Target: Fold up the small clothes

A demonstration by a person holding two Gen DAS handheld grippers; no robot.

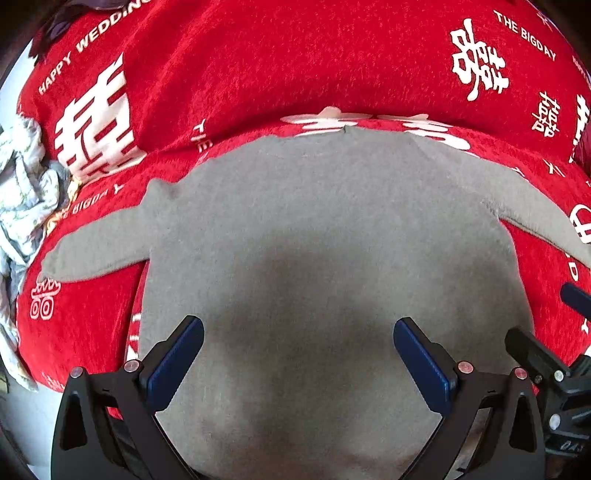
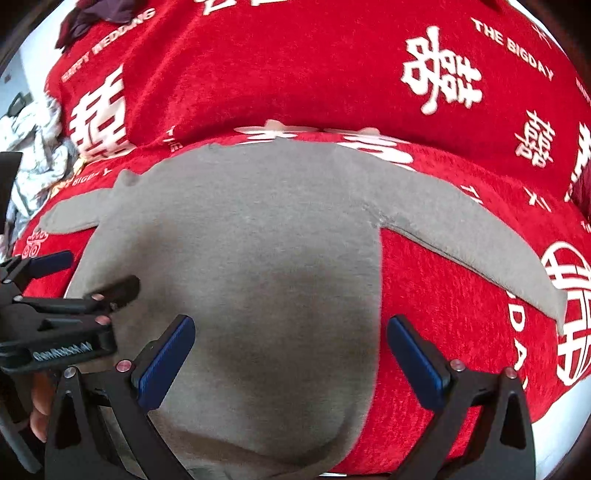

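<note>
Red blanket (image 1: 295, 66) with white print covers the surface. Grey top (image 1: 314, 229) lies flat on it at centre, sleeves spread left and right. Crumpled pale clothes (image 1: 26, 192) far left. Left gripper (image 1: 297, 363) and right gripper (image 2: 290, 360) hover over the near hem, jaws wide, holding nothing.

One grey long-sleeved top (image 1: 325, 229) lies spread flat, with two sleeves, one reaching toward 9 o'clock and one toward 3 o'clock. One red blanket (image 1: 280, 66) with white lettering lies under it. One crumpled pile of pale patterned cloth (image 1: 26, 192) sits at 9 o'clock, and one dark garment (image 2: 96, 14) at 11 o'clock. Two tools show: the left tool (image 1: 298, 360) and the right tool (image 2: 290, 356), each with two blue-padded fingers set wide apart.
</note>
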